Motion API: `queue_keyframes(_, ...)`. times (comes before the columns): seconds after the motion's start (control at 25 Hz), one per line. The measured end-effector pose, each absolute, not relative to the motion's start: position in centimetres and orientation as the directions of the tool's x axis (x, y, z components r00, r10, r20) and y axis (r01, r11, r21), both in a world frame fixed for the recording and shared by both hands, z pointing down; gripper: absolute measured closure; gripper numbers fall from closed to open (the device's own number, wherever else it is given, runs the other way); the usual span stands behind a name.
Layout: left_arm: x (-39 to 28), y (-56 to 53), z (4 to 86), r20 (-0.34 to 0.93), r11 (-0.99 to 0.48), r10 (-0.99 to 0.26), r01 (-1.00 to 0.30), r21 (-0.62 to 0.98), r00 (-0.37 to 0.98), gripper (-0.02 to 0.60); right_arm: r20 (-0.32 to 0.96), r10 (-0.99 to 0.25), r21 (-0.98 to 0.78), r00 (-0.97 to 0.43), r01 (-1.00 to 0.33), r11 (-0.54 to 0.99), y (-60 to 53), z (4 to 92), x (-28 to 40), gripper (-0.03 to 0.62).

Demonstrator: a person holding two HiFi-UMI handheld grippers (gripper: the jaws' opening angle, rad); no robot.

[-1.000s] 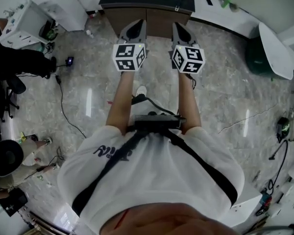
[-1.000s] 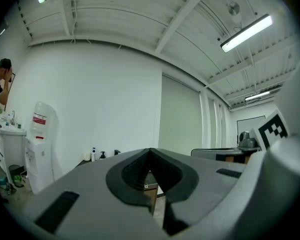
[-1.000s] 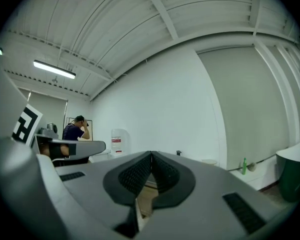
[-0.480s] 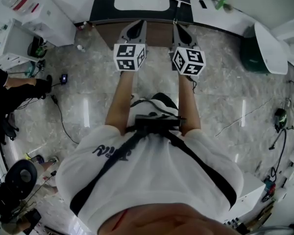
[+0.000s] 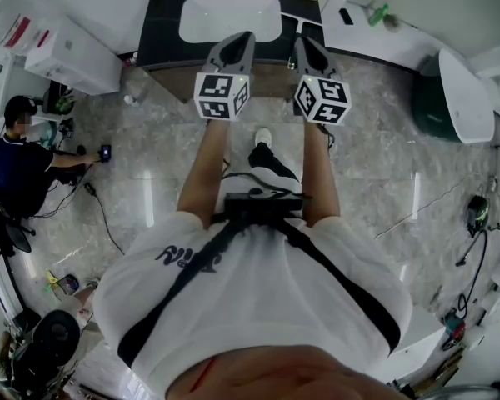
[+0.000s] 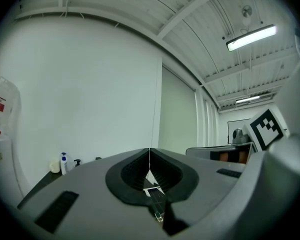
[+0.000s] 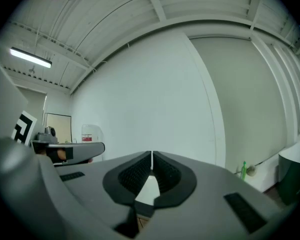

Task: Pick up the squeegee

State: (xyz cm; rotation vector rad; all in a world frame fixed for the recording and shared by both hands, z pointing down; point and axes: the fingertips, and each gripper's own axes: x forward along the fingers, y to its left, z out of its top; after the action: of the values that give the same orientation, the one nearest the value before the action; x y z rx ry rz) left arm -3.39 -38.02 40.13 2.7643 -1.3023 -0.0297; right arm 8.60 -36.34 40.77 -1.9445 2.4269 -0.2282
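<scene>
Left gripper (image 5: 240,40) and right gripper (image 5: 303,43) were held side by side, raised before the dark counter (image 5: 157,30) and its white basin (image 5: 230,15). Both pairs of jaws were clenched, tips meeting, nothing between them. The squeegee could not be identified in any view.

Left tool (image 6: 149,152) jaws together, empty, white wall (image 6: 90,94), pump bottle (image 6: 64,162) far left

Lab with bathroom mock-up: washbasin (image 5: 230,15) in dark counter (image 5: 160,33), marble floor (image 5: 383,165), strip light (image 6: 251,37) on industrial ceiling.
</scene>
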Motion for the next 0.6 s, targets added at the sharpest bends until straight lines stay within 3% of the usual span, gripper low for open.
queue_keyframes(0.36, 3.0, -51.9, 41.1, 0.094, -0.573, -0.802, -0.805, 0.154, 0.59, 0.572, 0.087, -0.965, -0.169, -0.246, -0.959, 0.229, -50.0, 40.8, 16.2, 0.585)
queue_keyframes(0.6, 5.2, -56.7, 45.6, 0.177, -0.56, -0.794, -0.813, 0.157, 0.581, 0.572, 0.192, -0.949, -0.212, -0.249, -0.955, 0.208, -54.8, 46.5, 18.7, 0.585)
